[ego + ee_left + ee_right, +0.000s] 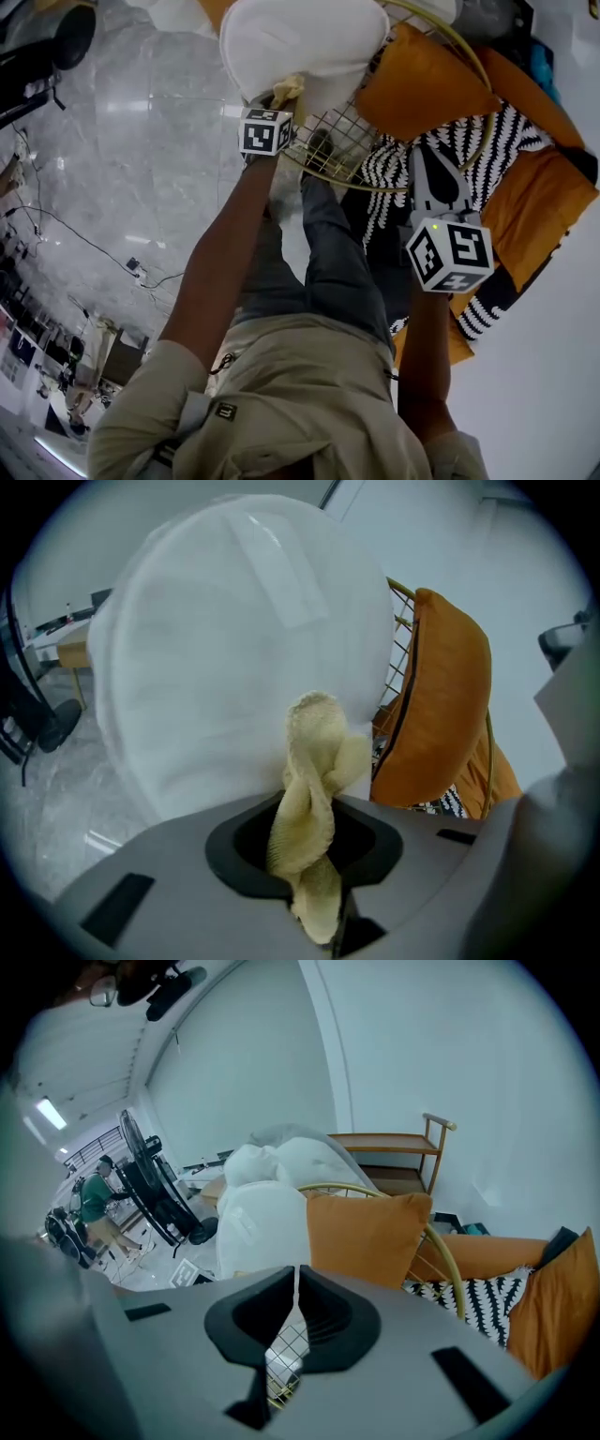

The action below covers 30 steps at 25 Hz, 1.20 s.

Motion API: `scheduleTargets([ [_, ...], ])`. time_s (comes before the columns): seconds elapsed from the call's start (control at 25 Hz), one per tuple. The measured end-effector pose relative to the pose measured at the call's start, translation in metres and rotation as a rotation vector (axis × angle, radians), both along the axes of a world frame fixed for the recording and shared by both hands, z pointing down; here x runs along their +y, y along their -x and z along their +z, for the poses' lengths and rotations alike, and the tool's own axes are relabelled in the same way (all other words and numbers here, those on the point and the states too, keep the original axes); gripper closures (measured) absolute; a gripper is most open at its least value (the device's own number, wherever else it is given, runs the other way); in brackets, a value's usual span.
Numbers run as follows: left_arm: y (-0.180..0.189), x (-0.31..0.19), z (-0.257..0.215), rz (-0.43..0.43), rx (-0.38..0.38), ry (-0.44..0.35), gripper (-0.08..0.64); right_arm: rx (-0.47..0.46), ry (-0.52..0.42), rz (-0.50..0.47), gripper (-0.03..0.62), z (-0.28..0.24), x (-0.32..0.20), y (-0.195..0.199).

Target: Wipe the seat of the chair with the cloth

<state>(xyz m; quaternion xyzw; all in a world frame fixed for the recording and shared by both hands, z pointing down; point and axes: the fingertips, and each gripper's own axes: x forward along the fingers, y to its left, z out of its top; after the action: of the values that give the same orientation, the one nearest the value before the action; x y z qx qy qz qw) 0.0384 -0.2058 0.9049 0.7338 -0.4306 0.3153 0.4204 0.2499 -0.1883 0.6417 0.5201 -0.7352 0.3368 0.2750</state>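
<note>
Two grippers show. The left gripper pinches the yellow cloth, just beside the white cushion over the wire chair. The right gripper has its jaws pressed together on nothing.

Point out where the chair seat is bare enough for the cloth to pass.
Bare wire mesh shows between the white cushion, the orange cushion and the striped throw; the left gripper holds the cloth at its edge. Farther right, cushions and throw crowd everything.

light: bright, even | glare: streaks on glossy grey marble floor | edges: fisheye bend, dark corners
</note>
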Motion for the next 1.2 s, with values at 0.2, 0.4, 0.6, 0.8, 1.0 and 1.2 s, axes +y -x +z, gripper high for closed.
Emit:
scheduleTargets([
  [0.2,0.052,0.011,-0.011,-0.03,-0.029,0.009,0.465,-0.017,-0.033,-0.022,0.565,-0.019,-0.005,0.019],
  [0.4,0.065,0.01,-0.068,0.038,0.003,-0.077,0.466,-0.031,-0.085,-0.027,0.565,-0.054,0.001,0.041],
  [0.6,0.083,0.004,-0.164,0.115,0.05,-0.218,0.466,-0.041,-0.15,-0.043,0.565,-0.101,0.003,0.061],
  [0.8,0.105,0.008,-0.28,0.131,0.099,-0.386,0.466,-0.039,-0.227,-0.063,0.565,-0.156,0.009,0.075],
  [1.0,0.132,0.02,-0.401,0.126,0.148,-0.574,0.466,-0.036,-0.321,-0.073,0.565,-0.216,0.021,0.093],
  [1.2,0.159,0.05,-0.514,0.137,0.173,-0.747,0.466,-0.07,-0.393,-0.094,0.565,-0.276,0.041,0.115],
])
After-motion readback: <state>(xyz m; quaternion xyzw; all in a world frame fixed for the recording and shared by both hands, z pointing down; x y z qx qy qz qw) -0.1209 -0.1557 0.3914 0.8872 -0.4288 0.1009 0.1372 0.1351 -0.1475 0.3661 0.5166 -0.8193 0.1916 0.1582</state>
